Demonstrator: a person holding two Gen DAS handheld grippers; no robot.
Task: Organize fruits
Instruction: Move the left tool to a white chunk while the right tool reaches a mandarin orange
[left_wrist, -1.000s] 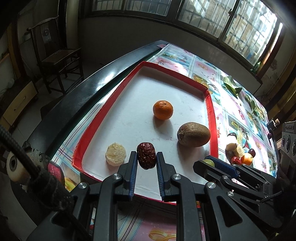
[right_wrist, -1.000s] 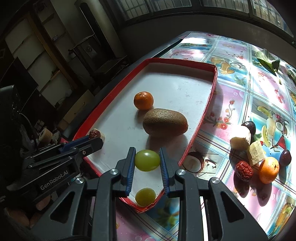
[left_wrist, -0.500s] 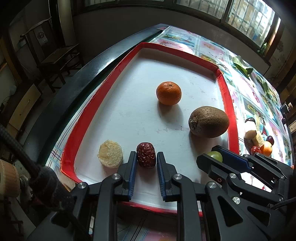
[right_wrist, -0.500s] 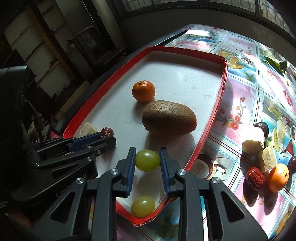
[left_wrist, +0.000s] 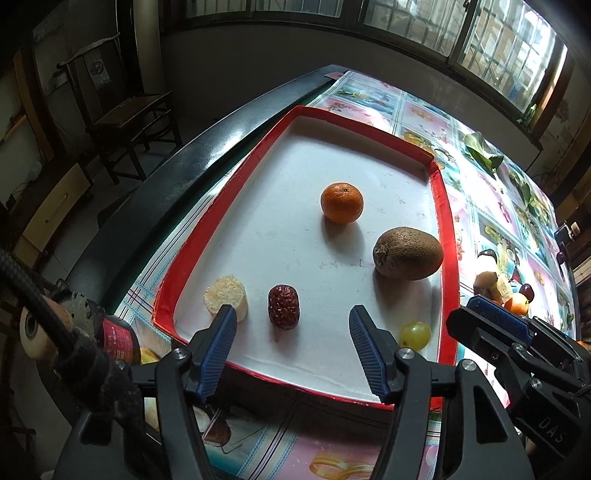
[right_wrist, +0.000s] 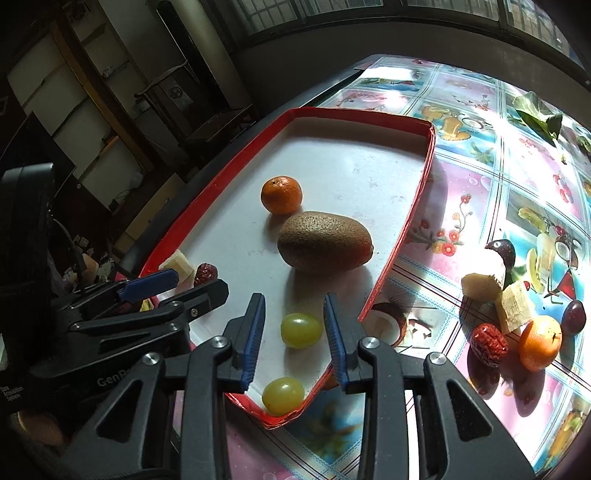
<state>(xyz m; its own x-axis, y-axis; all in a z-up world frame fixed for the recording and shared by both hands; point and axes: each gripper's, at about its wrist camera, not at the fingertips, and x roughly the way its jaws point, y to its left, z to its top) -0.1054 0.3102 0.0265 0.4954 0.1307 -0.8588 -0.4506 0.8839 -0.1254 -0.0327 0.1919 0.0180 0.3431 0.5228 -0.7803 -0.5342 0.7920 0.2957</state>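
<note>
A red-rimmed white tray holds a mandarin, a kiwi, a pale fruit chunk, a red date and green grapes. My left gripper is open, with the date lying free on the tray between its fingers. My right gripper is open around a grape that rests on the tray.
On the patterned tablecloth right of the tray lie another date, a mandarin, banana pieces, a dark plum and a cut coconut-like piece. A wooden chair stands beyond the table's left edge.
Both grippers have opened. The left one let go of the date and the right one let go of the grape; both fruits now rest on the tray.
</note>
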